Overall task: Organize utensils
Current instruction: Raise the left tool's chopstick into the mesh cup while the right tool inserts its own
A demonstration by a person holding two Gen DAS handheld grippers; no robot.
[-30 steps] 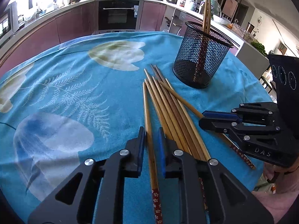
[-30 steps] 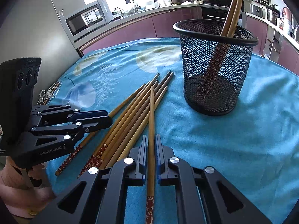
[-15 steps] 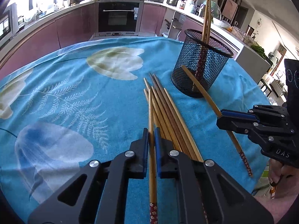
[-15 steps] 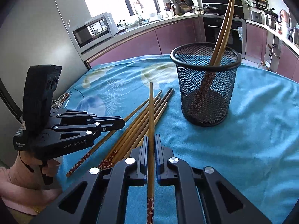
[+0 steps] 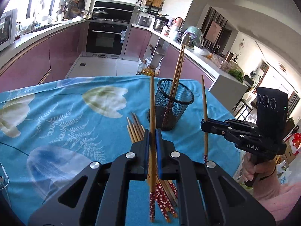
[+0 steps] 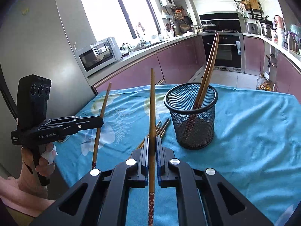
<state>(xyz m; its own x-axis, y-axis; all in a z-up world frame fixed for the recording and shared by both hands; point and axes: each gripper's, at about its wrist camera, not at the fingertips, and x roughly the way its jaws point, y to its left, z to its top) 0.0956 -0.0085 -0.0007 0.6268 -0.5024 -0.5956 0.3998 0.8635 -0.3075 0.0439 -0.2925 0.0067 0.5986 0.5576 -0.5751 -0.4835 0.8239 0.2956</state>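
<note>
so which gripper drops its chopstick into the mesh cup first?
Probably right: the right gripper sits just beside the mesh cup. The left gripper has the chopstick pile ahead and the cup farther off.

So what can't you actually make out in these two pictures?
- Loose chopsticks on the table: count unclear; in both views the gripper bodies cover most of the pile.
- Mesh cup: the bottom ends of its two chopsticks are blurred behind the mesh.
- Left gripper, right gripper: each clamped chopstick's patterned end is partly hidden or cut off at the frame's bottom.
</note>
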